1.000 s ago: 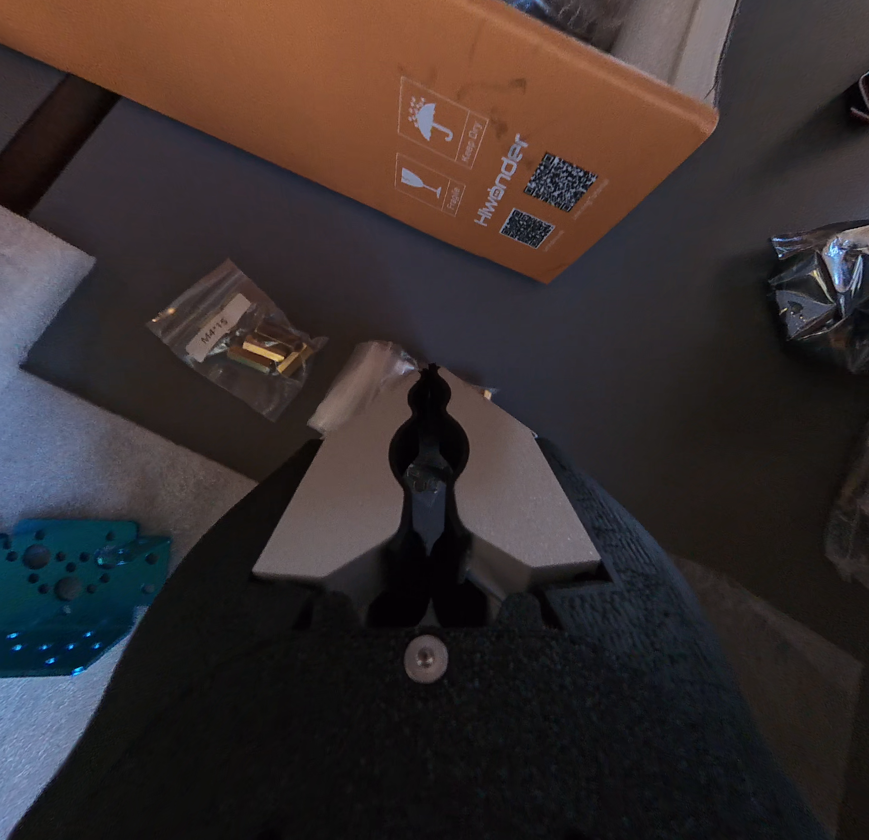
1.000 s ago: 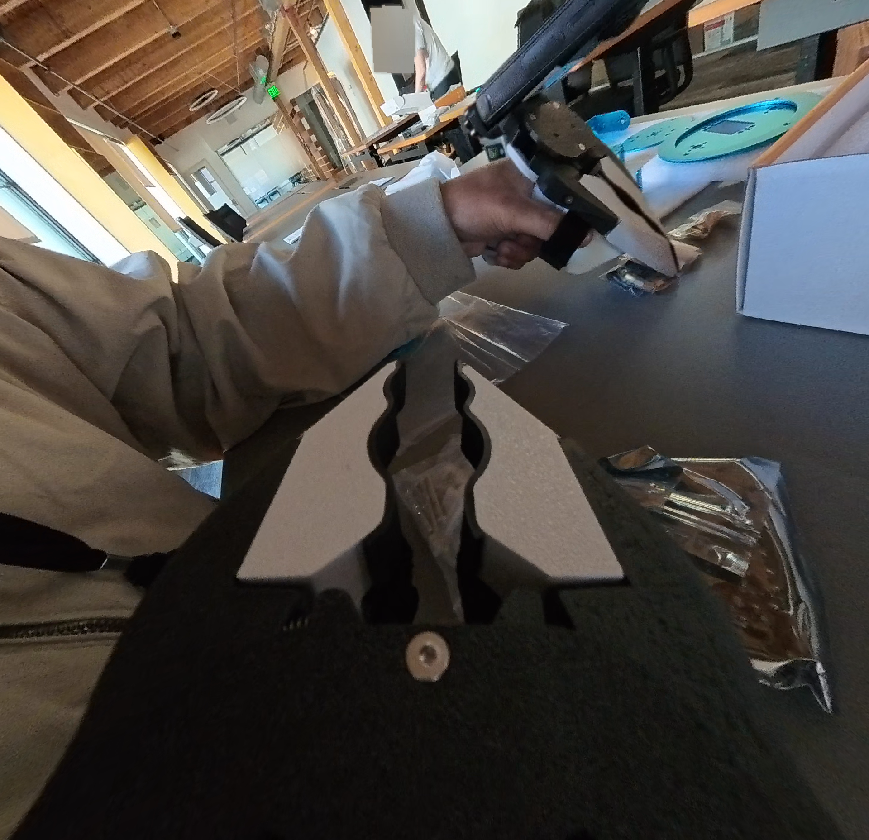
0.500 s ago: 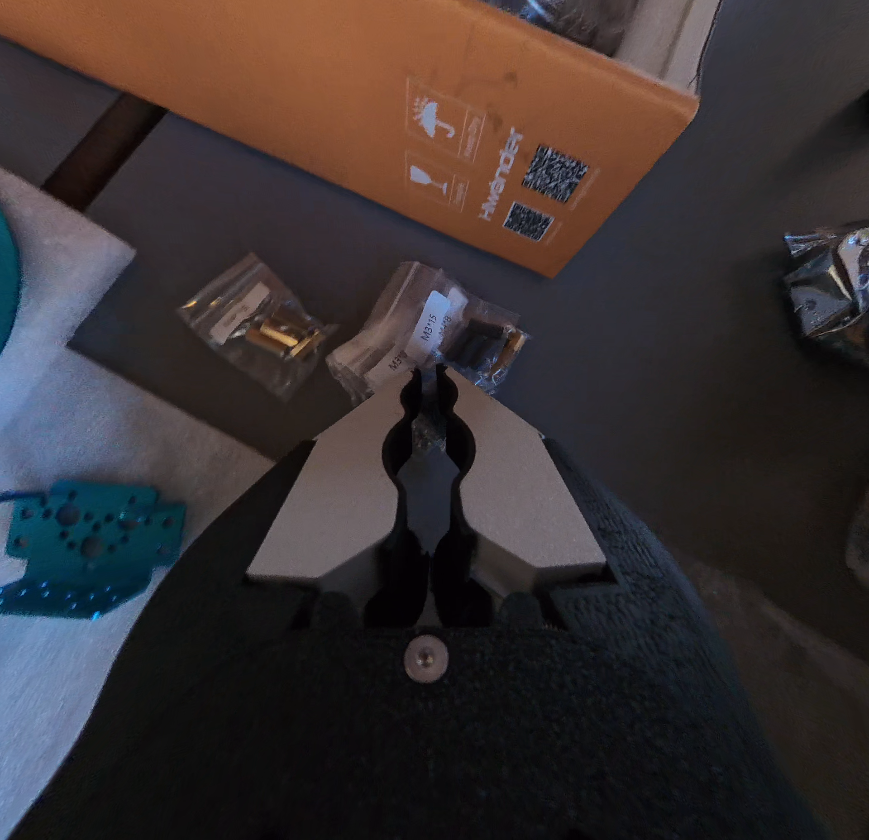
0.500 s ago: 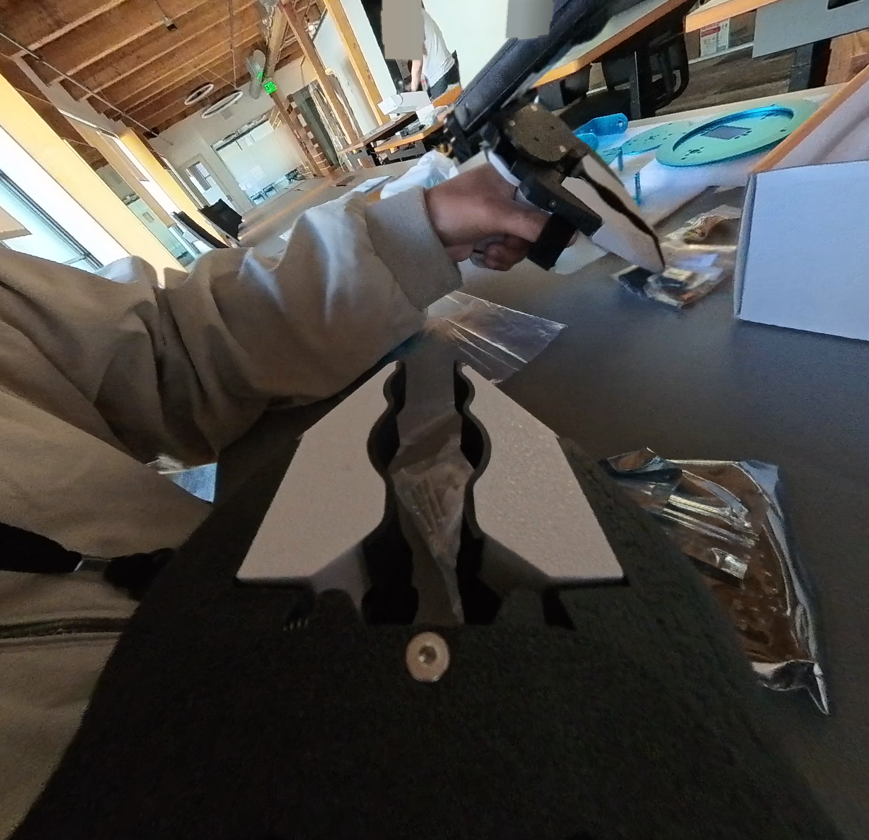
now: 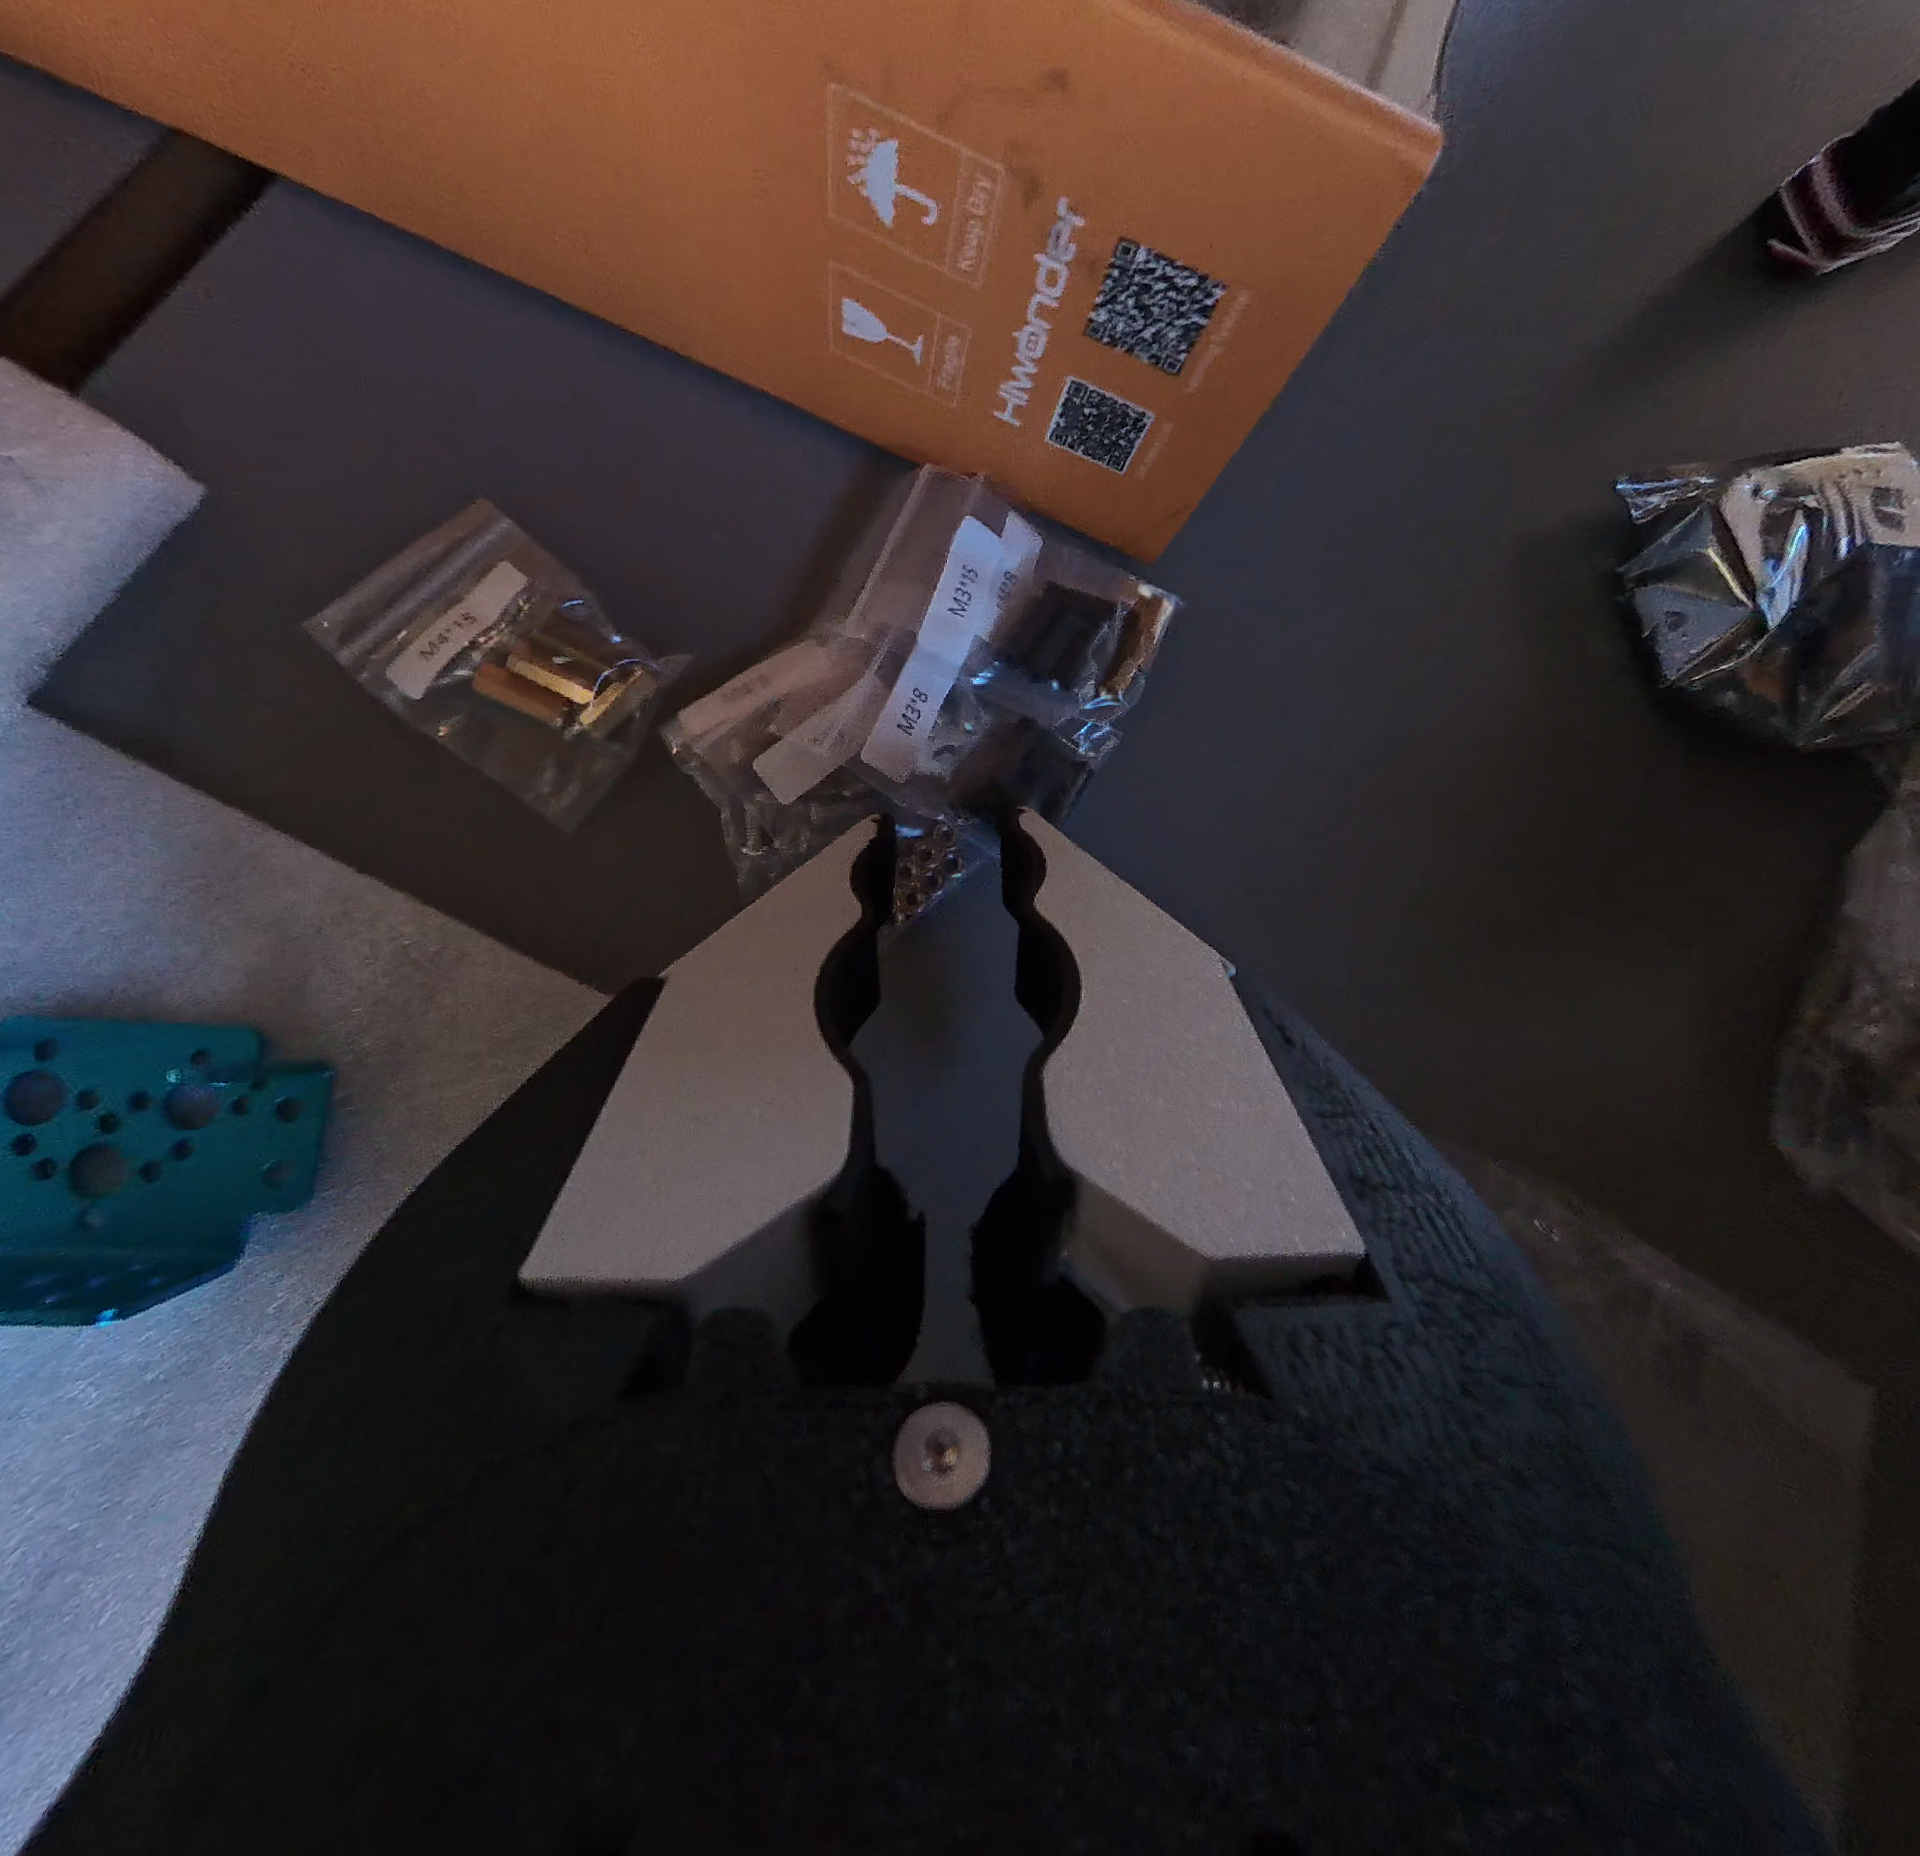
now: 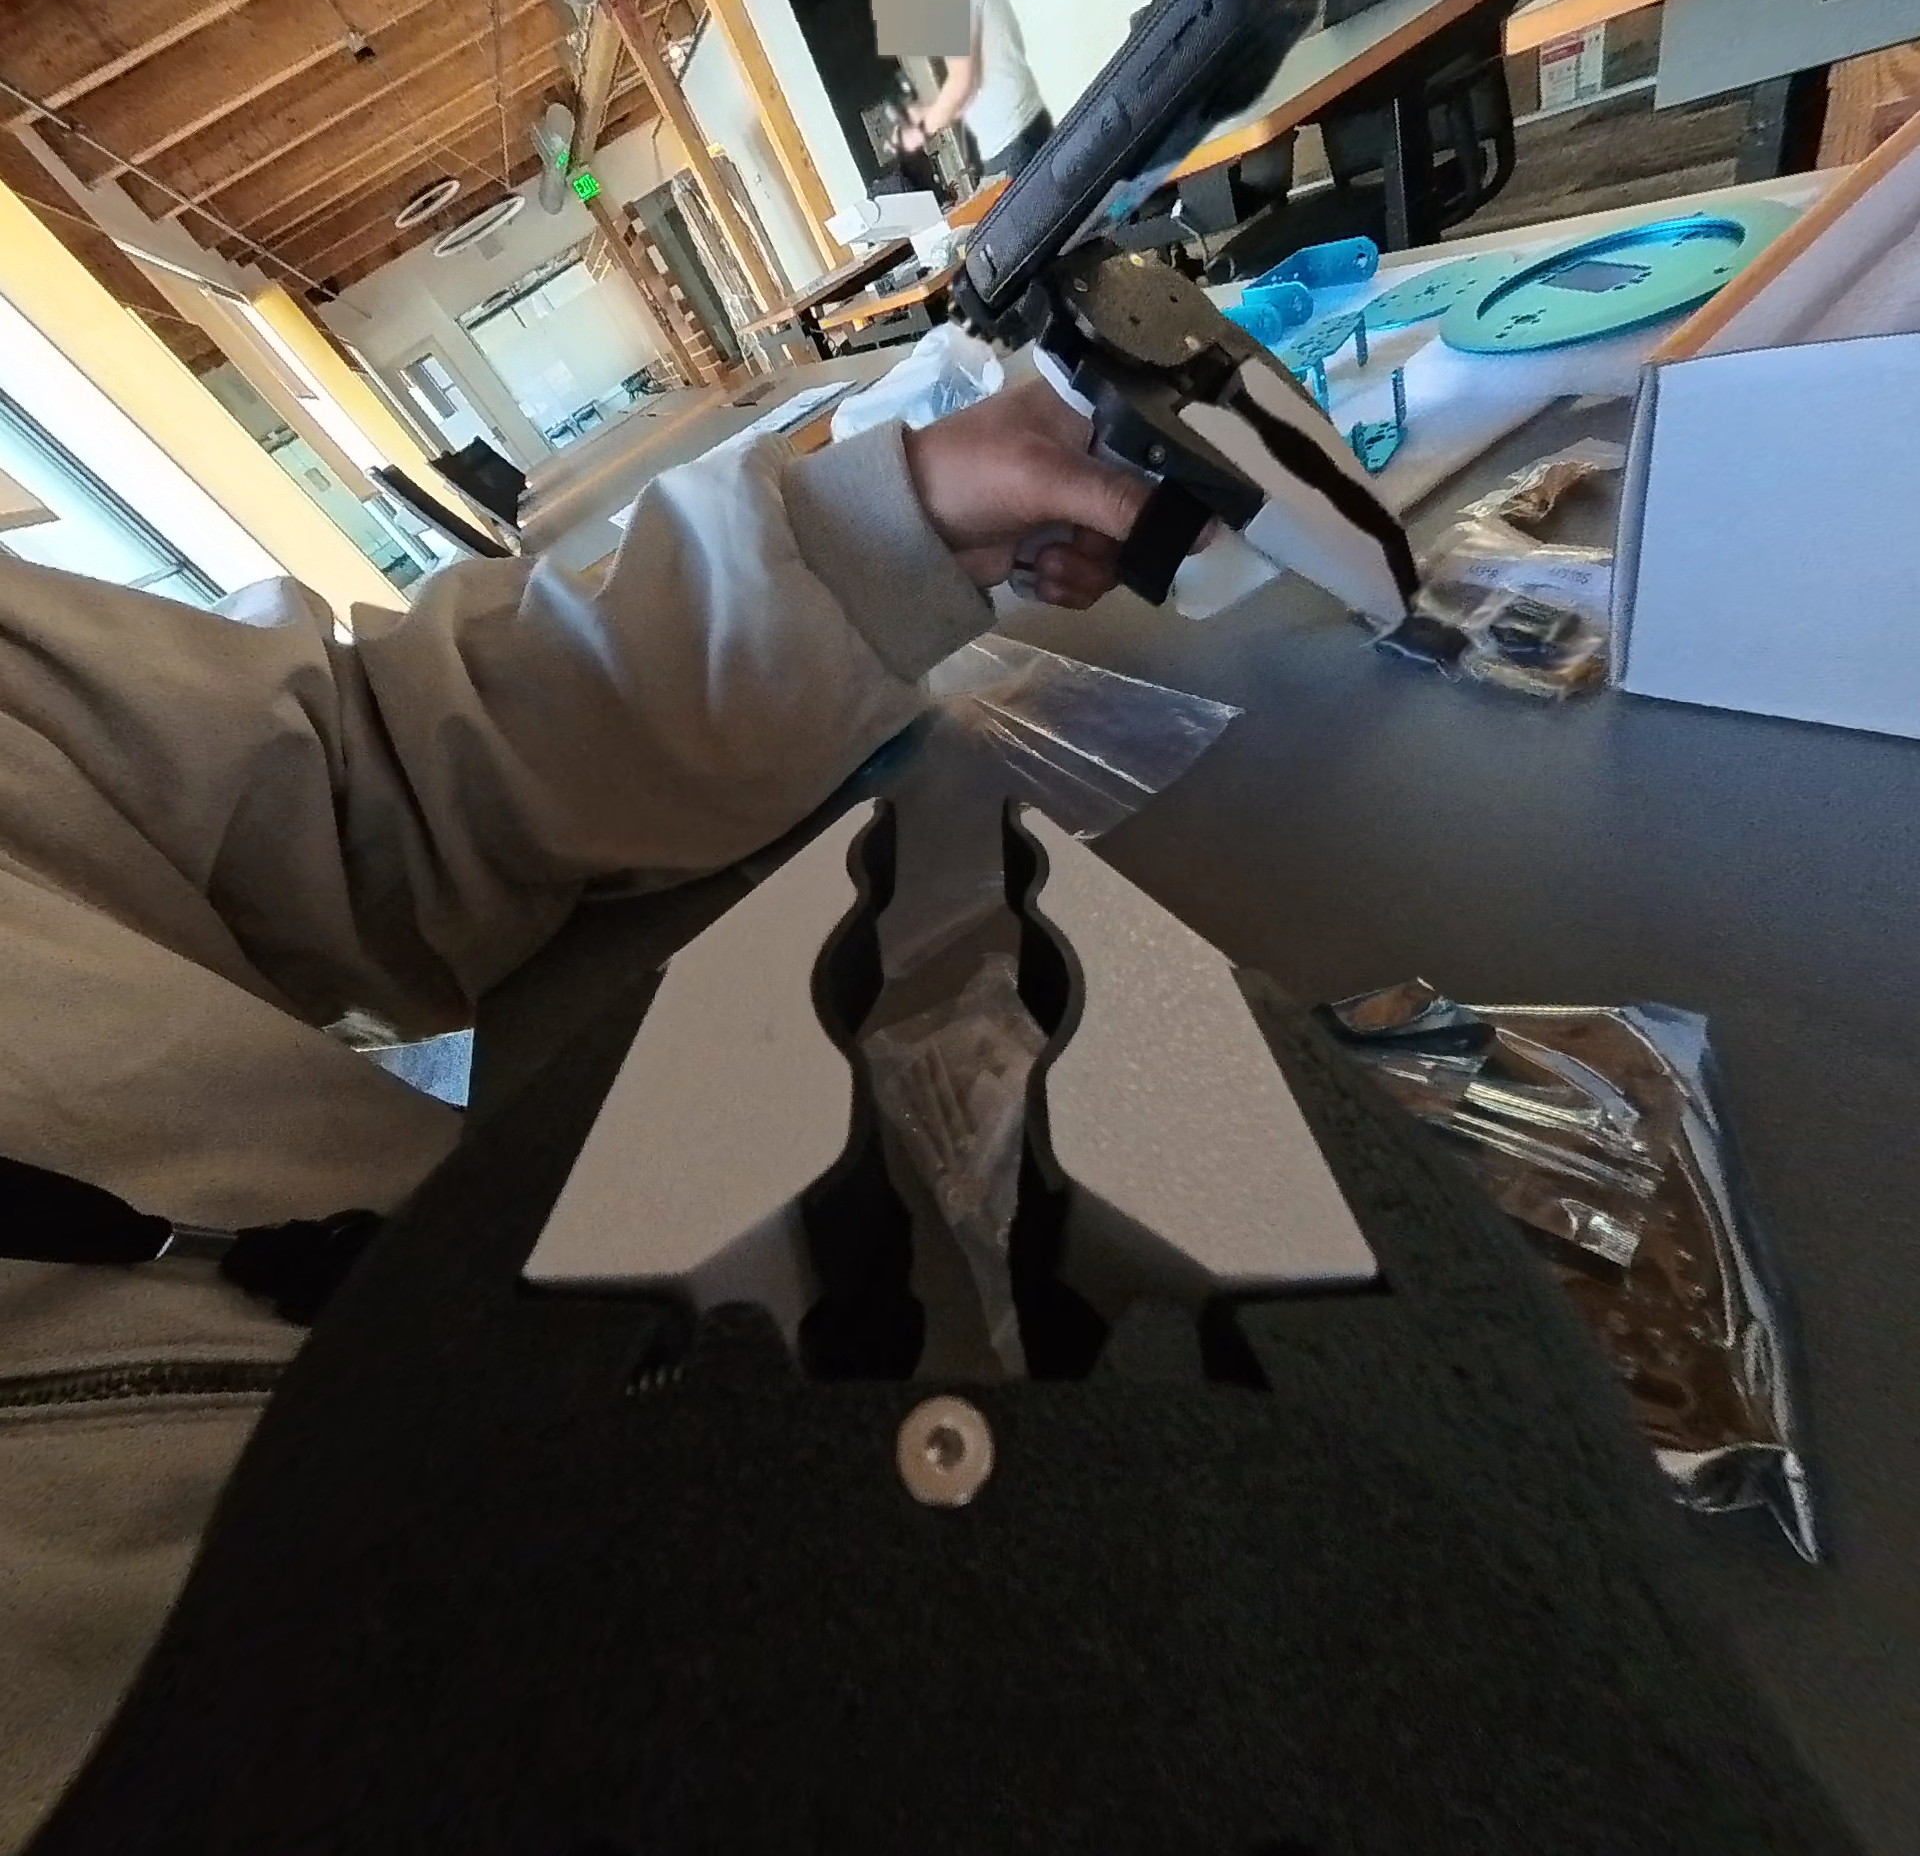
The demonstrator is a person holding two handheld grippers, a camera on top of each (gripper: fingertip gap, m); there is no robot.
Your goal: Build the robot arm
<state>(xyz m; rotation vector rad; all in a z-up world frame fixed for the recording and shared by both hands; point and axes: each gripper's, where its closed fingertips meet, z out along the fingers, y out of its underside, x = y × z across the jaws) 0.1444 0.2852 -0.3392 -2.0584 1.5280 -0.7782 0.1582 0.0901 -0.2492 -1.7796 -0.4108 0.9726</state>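
My left gripper [image 5: 951,824] is open, its tips low over the dark table at the near edge of a pile of small clear screw bags [image 5: 935,663]. A corner of one bag lies between the tips. A separate clear bag of brass standoffs [image 5: 499,663] lies to the left. In the right wrist view a person's hand holds the left gripper [image 6: 1397,611], tips down on the bag pile [image 6: 1496,632]. My right gripper [image 6: 945,830] is shut on a clear bag of screws [image 6: 956,1100] that runs between its fingers.
An orange cardboard box [image 5: 675,144] stands just behind the pile; its white side [image 6: 1766,528] shows in the right wrist view. A teal drilled plate [image 5: 135,1152] lies on white foam [image 5: 208,923]. Silver foil bags [image 5: 1787,601] [image 6: 1558,1183] and an empty clear bag [image 6: 1081,726] lie on the table. Spacing between my two grippers at the tips: around 20 centimetres. It is some 12 centimetres from my left tips to the teal drilled plate [image 5: 135,1152].
My left gripper went from shut to open and drew back a little, leaving the pile of screw bags on the table by the box. The right gripper has kept its hold.
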